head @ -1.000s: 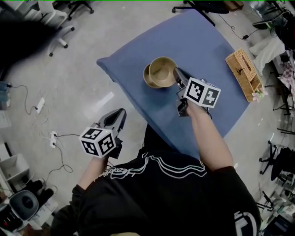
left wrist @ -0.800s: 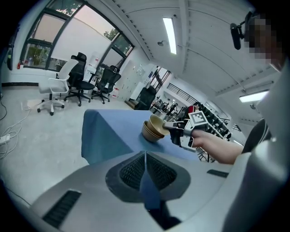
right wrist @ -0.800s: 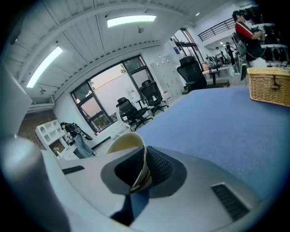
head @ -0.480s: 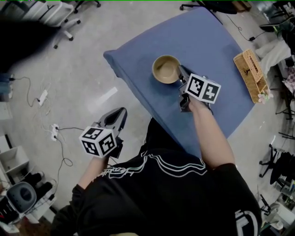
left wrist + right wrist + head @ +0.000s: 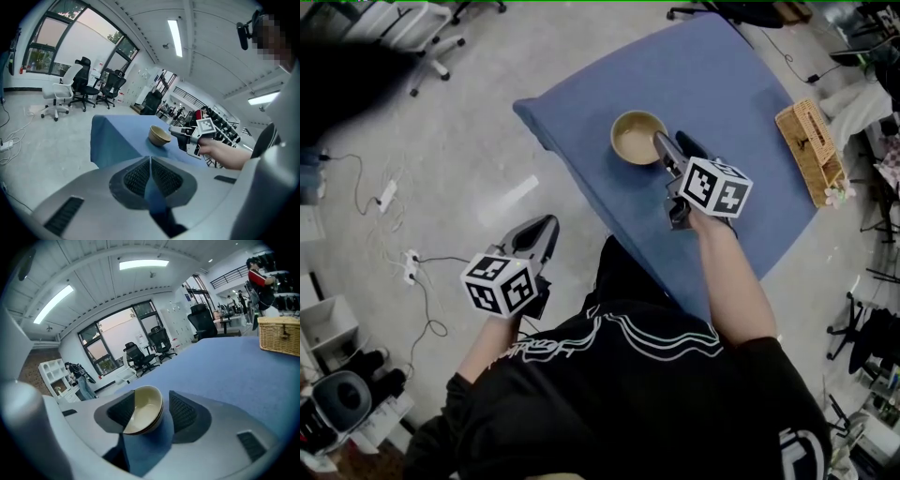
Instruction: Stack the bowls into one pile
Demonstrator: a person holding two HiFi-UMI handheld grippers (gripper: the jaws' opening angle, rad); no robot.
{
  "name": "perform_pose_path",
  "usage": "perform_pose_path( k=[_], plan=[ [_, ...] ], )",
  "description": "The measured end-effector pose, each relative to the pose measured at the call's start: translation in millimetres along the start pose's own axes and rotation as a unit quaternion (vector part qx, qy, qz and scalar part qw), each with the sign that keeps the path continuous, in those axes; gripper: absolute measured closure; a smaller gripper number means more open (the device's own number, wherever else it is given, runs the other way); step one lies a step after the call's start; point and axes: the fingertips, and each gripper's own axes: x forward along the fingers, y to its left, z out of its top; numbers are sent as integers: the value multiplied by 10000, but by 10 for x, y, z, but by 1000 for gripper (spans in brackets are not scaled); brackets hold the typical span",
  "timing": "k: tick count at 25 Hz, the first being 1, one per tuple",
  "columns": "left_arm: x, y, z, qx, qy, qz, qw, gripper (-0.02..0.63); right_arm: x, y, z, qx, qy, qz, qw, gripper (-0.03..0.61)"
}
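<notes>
Bowls (image 5: 637, 139) on table (image 5: 712, 84), basket (image 5: 811, 150) right

The cloth (image 5: 741, 103) over the table (image 5: 581, 150) is plain blue. The bowls (image 5: 637, 137) are tan outside and pale cream inside, and the basket (image 5: 811, 150) at the table's right edge is a light-brown weave. The left gripper (image 5: 546, 225) and right gripper (image 5: 667, 146) each have a grey body, black cross-ribbed pads (image 5: 183, 411) and a white cube (image 5: 499, 284) printed with black square markers. The shirt (image 5: 619, 412) is black with white wavy lines, the floor (image 5: 450, 159) is plain light grey, and the chairs (image 5: 85, 86) are black beside one white chair (image 5: 55, 93).
</notes>
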Motion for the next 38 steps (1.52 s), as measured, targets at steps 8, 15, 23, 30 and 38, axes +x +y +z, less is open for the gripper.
perform_pose_path(
  k=[8, 15, 23, 30, 38],
  plan=[
    [-50, -461, 165, 325, -125, -316, 9989, 581, -674, 328, 49, -968, -58, 516, 9939, 330],
    [-293, -1047, 541, 951, -490, -860, 9905, 581, -1585, 687, 316, -1408, -614, 981, 9833, 335],
    [-562, -1759, 731, 1369, -761, -1592, 9747, 581, -2363, 1334, 396, -1116, -1061, 2173, 9639, 452],
    [-933, -2285, 922, 1682, -1060, -2127, 9567, 581, -2869, 1596, 448, -1164, -1458, 2628, 9466, 546],
    [-1166, -2513, 1007, 2028, -1247, -2213, 9457, 581, -3088, 1843, 502, -1370, -1559, 2830, 9364, 552]
  ],
)
